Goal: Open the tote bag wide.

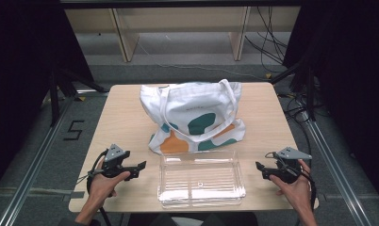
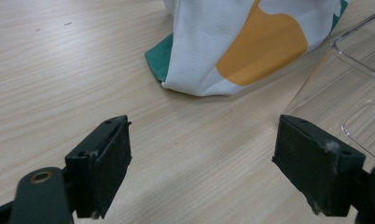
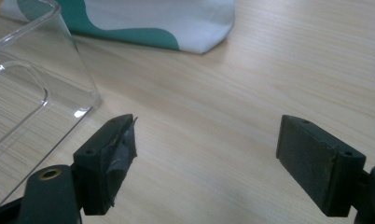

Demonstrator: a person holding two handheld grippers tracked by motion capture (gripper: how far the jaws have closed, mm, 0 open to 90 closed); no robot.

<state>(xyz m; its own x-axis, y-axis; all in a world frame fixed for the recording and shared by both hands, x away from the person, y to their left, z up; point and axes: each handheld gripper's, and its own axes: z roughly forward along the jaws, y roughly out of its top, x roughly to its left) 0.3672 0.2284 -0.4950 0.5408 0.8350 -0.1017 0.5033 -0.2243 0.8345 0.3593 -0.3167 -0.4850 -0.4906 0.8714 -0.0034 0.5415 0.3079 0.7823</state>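
Observation:
A white tote bag (image 1: 192,117) with teal and orange patches lies in the middle of the wooden table (image 1: 126,117), its straps draped over it. In front of it stands a clear plastic tray (image 1: 200,179), nothing inside. My left gripper (image 1: 139,169) rests left of the tray, held by a hand, jaws open and empty. My right gripper (image 1: 260,169) sits right of the tray, also open and empty. The left gripper view has the bag's corner (image 2: 213,60) ahead and the tray's edge (image 2: 358,56) at right. In the right gripper view the tray (image 3: 31,79) is at left, with the bag's hem (image 3: 157,23) beyond.
Past the table's far edge are a grey floor, wooden shelf legs (image 1: 126,37) and loose cables (image 1: 272,47). Metal rails (image 1: 41,146) run along both sides of the table. Bare tabletop lies either side of the bag.

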